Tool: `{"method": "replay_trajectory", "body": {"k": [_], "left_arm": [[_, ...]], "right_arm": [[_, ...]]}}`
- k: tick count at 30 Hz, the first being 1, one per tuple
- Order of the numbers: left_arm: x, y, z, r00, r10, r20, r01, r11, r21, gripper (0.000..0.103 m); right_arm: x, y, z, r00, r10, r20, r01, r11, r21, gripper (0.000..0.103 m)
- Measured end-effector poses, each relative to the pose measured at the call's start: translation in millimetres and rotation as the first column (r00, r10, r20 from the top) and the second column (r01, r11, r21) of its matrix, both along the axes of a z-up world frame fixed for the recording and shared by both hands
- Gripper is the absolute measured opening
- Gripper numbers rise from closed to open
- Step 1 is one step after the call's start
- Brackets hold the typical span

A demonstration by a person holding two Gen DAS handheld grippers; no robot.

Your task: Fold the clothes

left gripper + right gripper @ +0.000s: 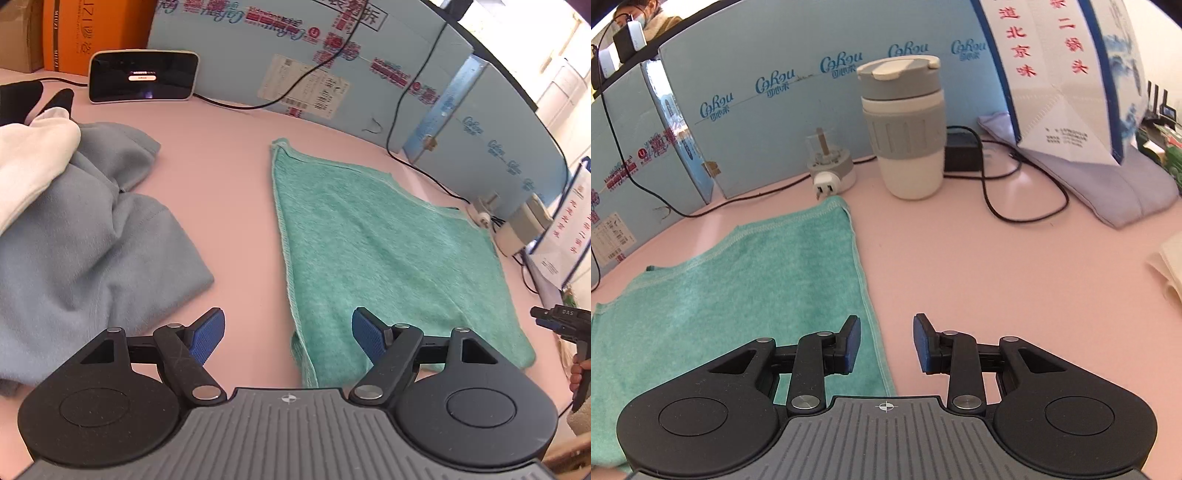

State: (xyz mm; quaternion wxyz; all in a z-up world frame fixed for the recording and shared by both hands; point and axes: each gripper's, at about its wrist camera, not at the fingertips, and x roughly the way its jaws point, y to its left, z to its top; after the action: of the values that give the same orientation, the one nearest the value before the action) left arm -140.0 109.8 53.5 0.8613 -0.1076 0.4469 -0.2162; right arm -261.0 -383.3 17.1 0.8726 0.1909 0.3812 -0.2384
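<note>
Two grippers hang over a pink tabletop (229, 155), both with nothing between their blue pads. The left gripper (288, 334) has its fingers spread wide; its left pad sits above bare table, its right pad above the near left part of the green towel (388, 251), whether touching the cloth I cannot tell. The right gripper (886, 341) has its fingers parted more narrowly, the left pad above the towel's right hem, the right pad above bare table, and the hem runs just left of the gap. One green towel lies folded, its layered edges showing at the near left corner, flat on the table between the two grippers. To its left, well apart, is one heap of clothes: a grey-blue garment (96, 236) with a cream garment (33, 155) on top and something black behind. Beyond the heap stands one small black-screened device (142, 75) with a cable, near an orange box (77, 29). At the towel's far right corner lies one white plug adapter (833, 170), then one grey-and-white travel mug (907, 125), one black power brick (962, 149), and one white-and-blue paper bag (1067, 74) resting on pale lilac cloth (1126, 184). Light blue printed cardboard panels (768, 122) wall the table's far side, with black cables trailing over them.
</note>
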Motion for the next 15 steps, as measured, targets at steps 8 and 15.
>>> {"method": "replay_trajectory", "body": {"k": [8,15], "left_arm": [[-13.5,-2.6,-16.6,0.982,-0.189,-0.030,0.188,0.981,-0.040,0.074],[-12.9,-12.1,-25.1,0.973,-0.229,-0.019,0.228,0.972,-0.055,0.040]], "right_arm": [[-75.5,23.1,11.9,0.998,-0.056,0.013,0.055,0.995,0.083,0.044],[-96.5,42.8,7.1,0.998,-0.070,-0.004,0.070,0.992,0.105,0.052]]}}
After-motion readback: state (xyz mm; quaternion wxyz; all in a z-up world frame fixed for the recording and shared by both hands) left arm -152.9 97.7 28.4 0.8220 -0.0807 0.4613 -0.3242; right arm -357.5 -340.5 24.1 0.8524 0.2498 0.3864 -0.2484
